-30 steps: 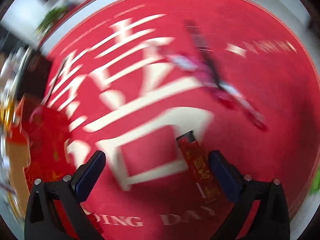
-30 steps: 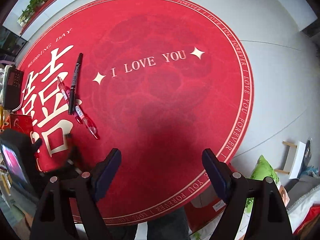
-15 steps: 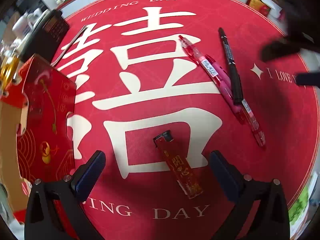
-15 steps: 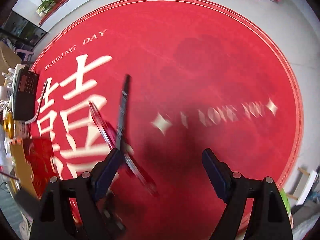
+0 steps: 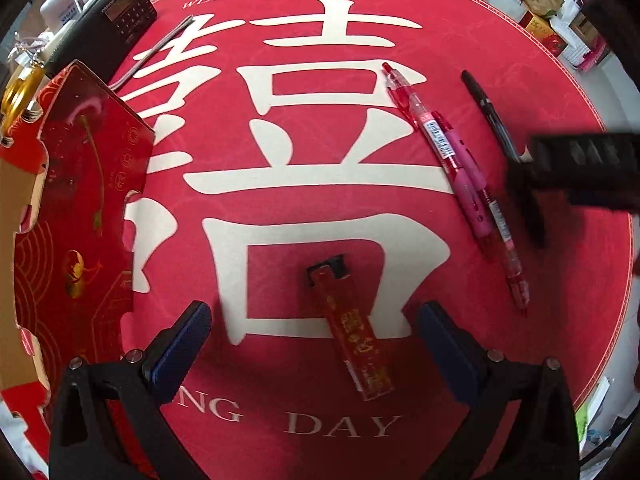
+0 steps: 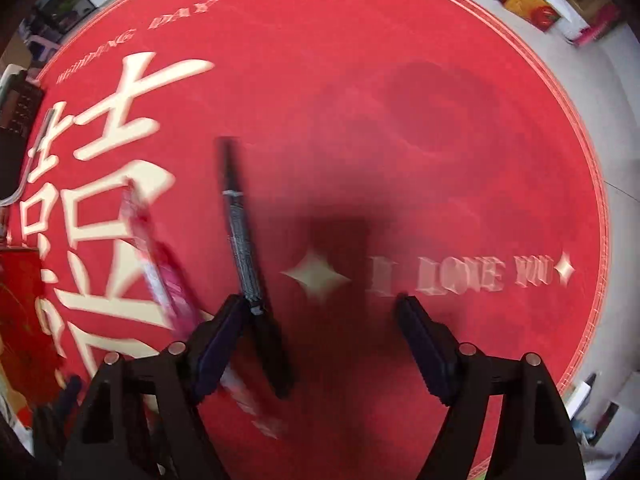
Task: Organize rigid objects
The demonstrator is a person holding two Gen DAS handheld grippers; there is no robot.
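A red lighter (image 5: 352,336) with gold characters and a black top lies on the round red mat (image 5: 280,216), between the fingers of my open left gripper (image 5: 314,320), which touches nothing. To its right lie two red pens (image 5: 424,120), a pink pen (image 5: 468,184) and a black marker (image 5: 486,114). My right gripper (image 6: 320,312) hovers over the marker (image 6: 240,240), whose lower end sits just inside the left finger. Its jaws are closing and the pads are not pressing on the marker. The right wrist view is blurred.
A red patterned box (image 5: 72,200) stands at the mat's left edge. Behind it is a black radio (image 5: 108,20) with a metal antenna (image 5: 160,48). Boxes and bags (image 5: 552,4) line the floor beyond the mat. The right gripper's body (image 5: 580,176) reaches in from the right.
My right gripper has dropped and swung left from over the bare mat to over the black marker, and now shows in the left wrist view. My left gripper has shifted, bringing the lighter midway between its fingers.
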